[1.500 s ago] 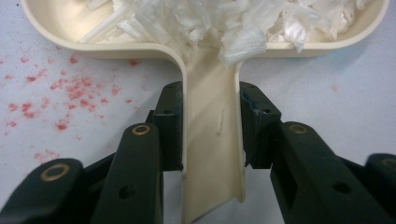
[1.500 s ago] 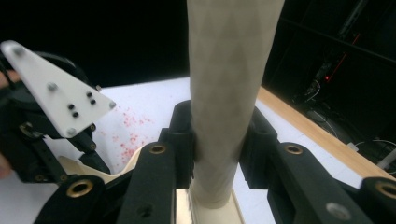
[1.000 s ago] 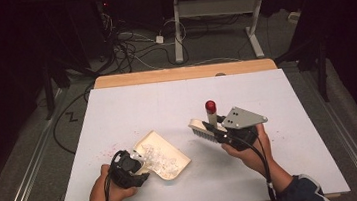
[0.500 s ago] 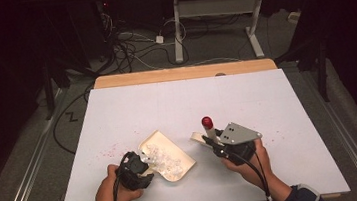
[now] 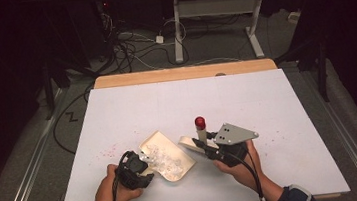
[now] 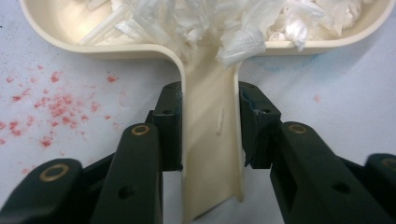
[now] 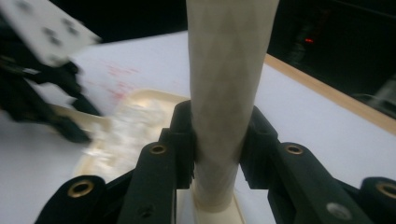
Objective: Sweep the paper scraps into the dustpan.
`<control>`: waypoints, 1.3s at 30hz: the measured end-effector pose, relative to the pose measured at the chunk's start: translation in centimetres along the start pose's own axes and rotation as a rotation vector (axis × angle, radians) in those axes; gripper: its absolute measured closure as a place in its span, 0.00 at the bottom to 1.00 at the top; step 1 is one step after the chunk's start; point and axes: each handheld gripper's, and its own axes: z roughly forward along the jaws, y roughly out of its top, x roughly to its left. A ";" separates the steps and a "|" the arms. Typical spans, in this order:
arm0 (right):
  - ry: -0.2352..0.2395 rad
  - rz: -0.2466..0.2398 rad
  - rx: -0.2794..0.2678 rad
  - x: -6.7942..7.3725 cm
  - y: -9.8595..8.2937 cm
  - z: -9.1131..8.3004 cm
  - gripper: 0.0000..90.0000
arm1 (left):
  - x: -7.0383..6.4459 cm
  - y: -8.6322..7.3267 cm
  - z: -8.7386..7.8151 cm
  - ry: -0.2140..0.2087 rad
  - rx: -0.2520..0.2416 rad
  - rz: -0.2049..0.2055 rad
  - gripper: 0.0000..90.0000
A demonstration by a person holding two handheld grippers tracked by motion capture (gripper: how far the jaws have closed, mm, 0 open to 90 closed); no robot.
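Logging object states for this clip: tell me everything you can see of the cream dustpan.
The cream dustpan looks like smooth plastic: a shallow, round-cornered tray with a raised rim and a flat channel-shaped handle. It lies flat on the white table, near the front edge, beside faint red specks. A heap of white shredded scraps lies in the tray and spills toward the handle. The left gripper clamps the handle, its fingers pressed against both sides.

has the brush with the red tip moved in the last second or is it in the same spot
Yes. The brush in the right claw has shifted left and toward the person's edge of the table, closing on the dustpan that the left claw grips.
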 end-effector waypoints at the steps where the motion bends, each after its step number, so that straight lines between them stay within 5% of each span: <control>1: 0.093 0.021 -0.066 0.1 0.3 -0.5 0.79 | 0.0 0.0 0.0 -0.001 -0.001 0.000 0.70; 5: 0.081 -0.007 -0.127 0.2 1.5 -2.6 0.79 | 0.1 -0.1 0.0 -0.007 -0.006 -0.006 0.70; 19: -0.038 0.047 -0.111 -3.3 1.3 -7.2 0.79 | 0.6 -0.3 0.0 -0.033 -0.018 -0.028 0.70; 29: -0.150 0.011 -0.070 -2.4 -0.3 -1.4 0.79 | 0.5 0.0 0.1 -0.027 -0.007 -0.025 0.70; 33: -0.157 -0.002 -0.038 -1.9 -0.1 0.3 0.79 | 0.4 0.0 0.1 -0.021 -0.008 -0.024 0.70; 39: -0.071 -0.024 0.014 0.2 0.4 1.6 0.79 | 0.4 0.3 0.0 -0.024 0.007 -0.039 0.70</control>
